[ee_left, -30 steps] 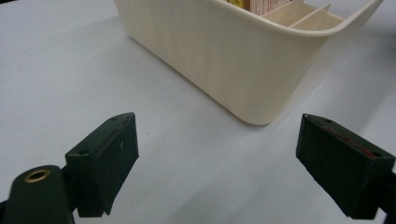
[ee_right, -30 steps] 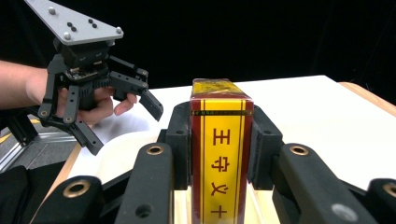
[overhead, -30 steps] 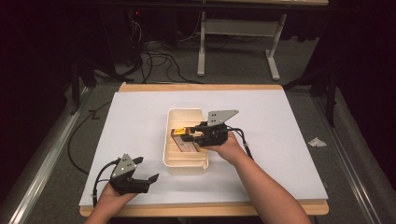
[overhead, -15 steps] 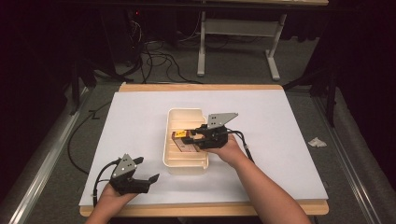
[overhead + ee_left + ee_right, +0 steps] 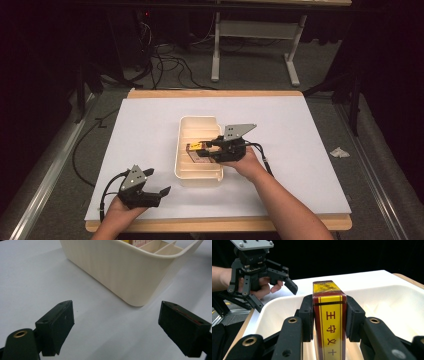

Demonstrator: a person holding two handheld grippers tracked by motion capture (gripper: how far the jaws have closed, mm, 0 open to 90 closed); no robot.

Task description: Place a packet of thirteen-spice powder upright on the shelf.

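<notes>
The left gripper (image 5: 159, 192) rests near the table's front edge, its jaws spread wide with nothing between them. There is bare white table (image 5: 150, 135) all around it. Just to its right is the cream bin (image 5: 197, 177) with low walls. Over the bin, the right gripper (image 5: 200, 149) squeezes a small yellow box (image 5: 329, 320). The box has dark red edges and red writing. More open table lies on the right.

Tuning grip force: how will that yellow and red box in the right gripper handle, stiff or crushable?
The yellow and red box probably stays stiff: flat sides look undented between the right gripper's fingers. Glossy print suggests it may slip. Weight unclear.
</notes>
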